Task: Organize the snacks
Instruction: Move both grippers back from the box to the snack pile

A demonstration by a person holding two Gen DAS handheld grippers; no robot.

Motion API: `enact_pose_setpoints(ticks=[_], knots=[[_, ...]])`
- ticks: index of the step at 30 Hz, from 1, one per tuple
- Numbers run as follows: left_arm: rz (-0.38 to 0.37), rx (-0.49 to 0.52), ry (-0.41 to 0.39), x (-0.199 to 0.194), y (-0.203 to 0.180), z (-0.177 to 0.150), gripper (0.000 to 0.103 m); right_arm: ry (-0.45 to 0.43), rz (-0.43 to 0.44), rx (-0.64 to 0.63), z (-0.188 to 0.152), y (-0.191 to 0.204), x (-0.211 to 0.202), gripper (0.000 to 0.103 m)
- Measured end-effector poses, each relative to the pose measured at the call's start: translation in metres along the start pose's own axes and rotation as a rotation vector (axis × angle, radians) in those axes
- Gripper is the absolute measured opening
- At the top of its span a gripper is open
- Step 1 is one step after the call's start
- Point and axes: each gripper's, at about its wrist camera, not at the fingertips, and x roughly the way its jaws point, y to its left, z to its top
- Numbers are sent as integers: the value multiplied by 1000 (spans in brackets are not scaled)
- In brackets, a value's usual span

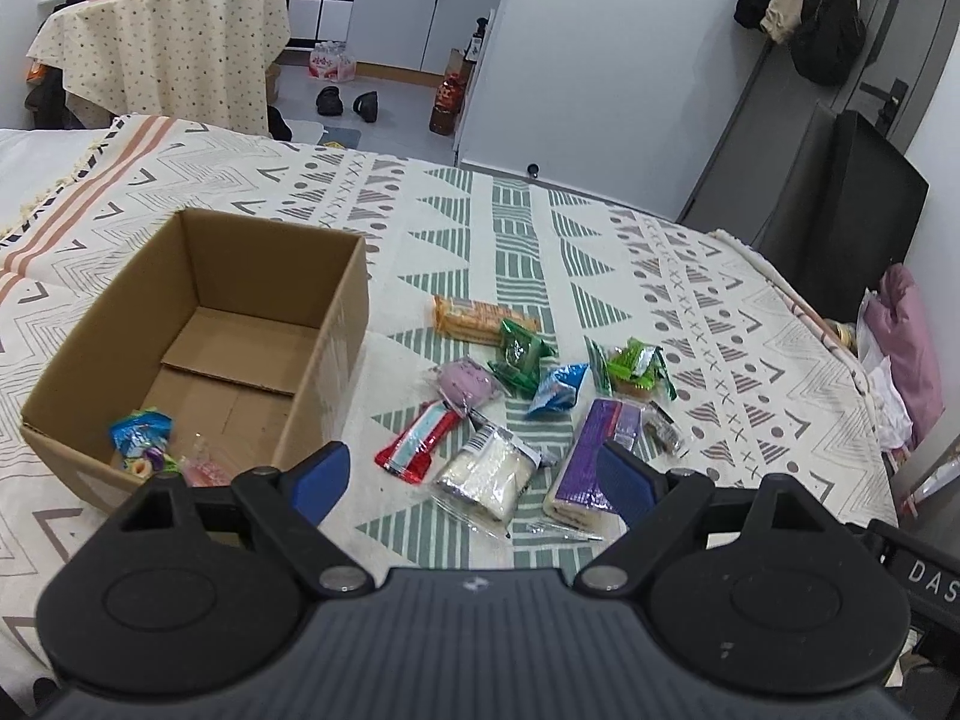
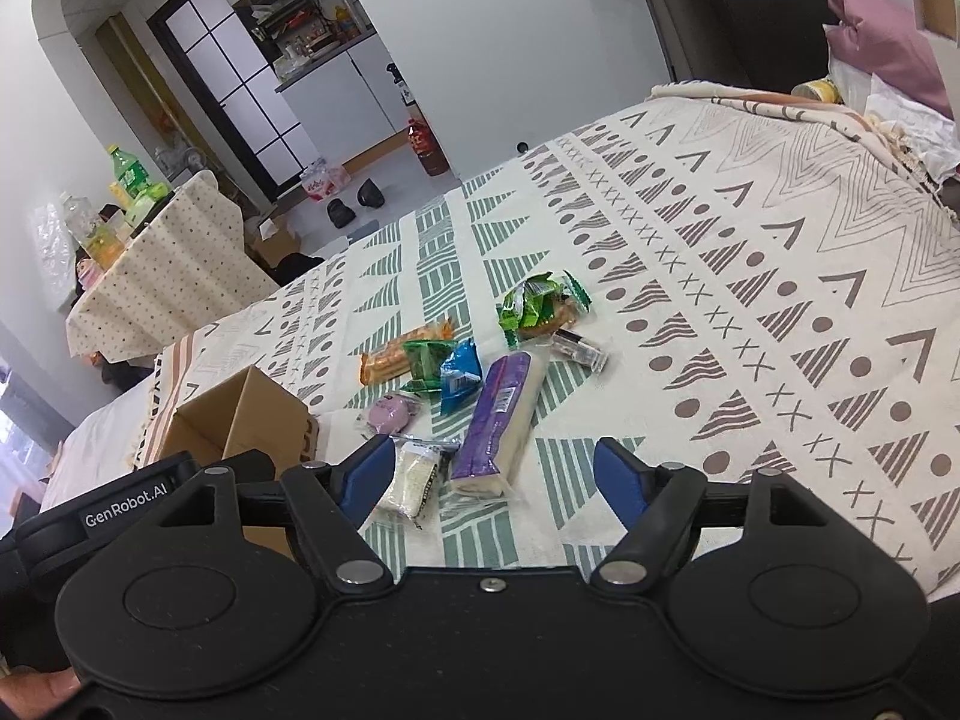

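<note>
Right wrist view: purple-wrapped snack bar (image 2: pixel 501 420) lengthwise, pointing away.

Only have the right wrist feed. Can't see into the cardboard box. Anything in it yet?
Observer: Yes. A blue printed packet and a pinkish packet sit in the near corner of the cardboard box.
Operator: Any red snack? None on my feed.
Observer: A red-and-white packet lies on the cloth beside the box, next to the white wrapped cake.
Operator: Left side ready to grab?
Observer: The left tool is open, holding nothing.
</note>
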Motion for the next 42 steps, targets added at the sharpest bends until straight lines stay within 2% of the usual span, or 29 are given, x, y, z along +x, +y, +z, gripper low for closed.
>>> enact_pose_setpoints(ticks=[4, 7, 13, 23, 26, 29, 33, 36, 39, 42], knots=[[-2, 4, 19, 11, -3, -3, 88, 10, 8, 6, -1, -8, 11, 73], [38, 17, 29, 20, -5, -5, 88, 21, 14, 13, -2, -14, 21, 73], [51, -5, 69, 41, -4, -8, 88, 46, 42, 19, -6, -22, 41, 73], [48, -9, 92, 72, -8, -11, 88, 78, 93, 53, -3, -33, 76, 92], [50, -8, 93, 81, -10, -12, 88, 92, 105, 78, -1, -36, 87, 91], [49, -7, 87, 89, -10, -11, 87, 105, 122, 96, 1, -38, 98, 89], [40, -9, 88, 99, -10, -11, 84, 135, 151, 139, 2, -45, 113, 72], [36, 3, 89, 107, -13, -12, 79, 144, 162, 157, 3, -47, 122, 66], [27, 18, 94, 113, -16, -13, 69, 160, 179, 167, 2, -49, 130, 63], [23, 29, 91, 118, -19, -12, 67, 172, 191, 172, 2, -49, 136, 62]])
